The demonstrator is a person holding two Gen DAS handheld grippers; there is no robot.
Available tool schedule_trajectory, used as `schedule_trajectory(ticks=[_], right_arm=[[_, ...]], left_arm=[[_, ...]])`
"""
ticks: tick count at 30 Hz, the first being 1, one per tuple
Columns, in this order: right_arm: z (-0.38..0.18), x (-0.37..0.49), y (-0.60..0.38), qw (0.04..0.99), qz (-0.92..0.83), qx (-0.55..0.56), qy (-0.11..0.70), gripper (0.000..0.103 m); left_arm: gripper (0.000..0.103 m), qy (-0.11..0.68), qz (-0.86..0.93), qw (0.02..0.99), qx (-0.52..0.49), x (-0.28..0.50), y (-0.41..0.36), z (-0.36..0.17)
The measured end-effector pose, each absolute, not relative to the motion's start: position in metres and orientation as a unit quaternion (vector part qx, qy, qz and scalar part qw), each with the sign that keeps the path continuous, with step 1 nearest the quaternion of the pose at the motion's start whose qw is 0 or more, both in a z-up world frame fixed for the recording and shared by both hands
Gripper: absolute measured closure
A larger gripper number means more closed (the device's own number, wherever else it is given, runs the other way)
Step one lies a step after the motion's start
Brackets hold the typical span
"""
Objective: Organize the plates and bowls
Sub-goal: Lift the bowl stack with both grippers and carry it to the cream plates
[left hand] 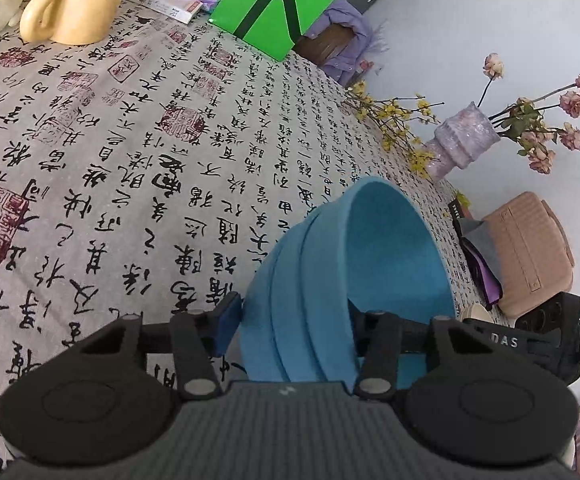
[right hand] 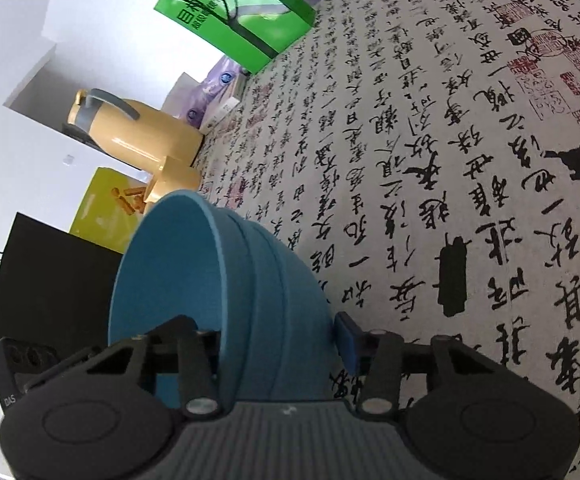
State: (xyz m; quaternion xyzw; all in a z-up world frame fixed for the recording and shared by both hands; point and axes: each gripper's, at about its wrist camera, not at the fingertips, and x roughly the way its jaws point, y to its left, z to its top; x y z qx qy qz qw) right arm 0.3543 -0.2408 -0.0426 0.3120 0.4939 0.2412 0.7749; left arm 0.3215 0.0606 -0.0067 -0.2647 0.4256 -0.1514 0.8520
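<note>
Right, left wrist view first: the left hand-held gripper (left hand: 292, 328) straddles a stack of blue bowls (left hand: 354, 280) at lower centre of the frame. One blue finger pad (left hand: 228, 328) shows just left of the stack's outer wall, with a sliver of cloth visible between them; the other finger sits inside the top bowl, mostly hidden. Whether the pads are actually pressing I cannot tell. The stack stands on the surface (left hand: 130, 160), covered with a calligraphy-print cloth. At upper left a cream mug (left hand: 78, 6); a green paper bag (left hand: 286, 0) at top centre; a lilac vase (left hand: 464, 138) of dried flowers at right.

Now the right wrist view: the right hand-held gripper (right hand: 282, 344) also straddles the stack of blue bowls (right hand: 218, 280), at lower left of centre. Its blue finger pad (right hand: 348, 340) lies against the outer wall on the right, the other finger inside the bowl. Contact looks close, but a firm clench I cannot confirm. A yellow kettle (right hand: 138, 132) and the green bag (right hand: 242, 16) sit at upper left.
</note>
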Motion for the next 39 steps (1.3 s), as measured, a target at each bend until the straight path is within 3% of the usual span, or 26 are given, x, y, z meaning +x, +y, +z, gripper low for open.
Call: schedule_trajectory(ticks=[5, 13, 20, 32, 39], right_arm=[[-0.038, 0.358, -0.243, 0.777, 0.227, 0.307, 0.501, 0.067], [-0.020, 0.362, -0.242, 0.792, 0.217, 0.269, 0.503, 0.069], [0.001, 0.357, -0.264, 0.807, 0.207, 0.268, 0.484, 0.069], [0.047, 0.314, -0.406, 0.842, 0.109, 0.298, 0.436, 0.070], [0.051, 0.284, -0.498, 0.848, 0.033, 0.314, 0.425, 0.070]], left_arm=[[0.057, 0.431, -0.145, 0.849, -0.268, 0.319, 0.057, -0.002], [0.072, 0.441, -0.124, 0.844, -0.278, 0.315, 0.052, -0.004], [0.073, 0.433, -0.143, 0.849, -0.266, 0.318, 0.025, 0.015], [0.076, 0.461, -0.248, 0.826, -0.211, 0.377, -0.117, 0.060], [0.077, 0.501, -0.295, 0.791, -0.193, 0.382, -0.216, 0.049]])
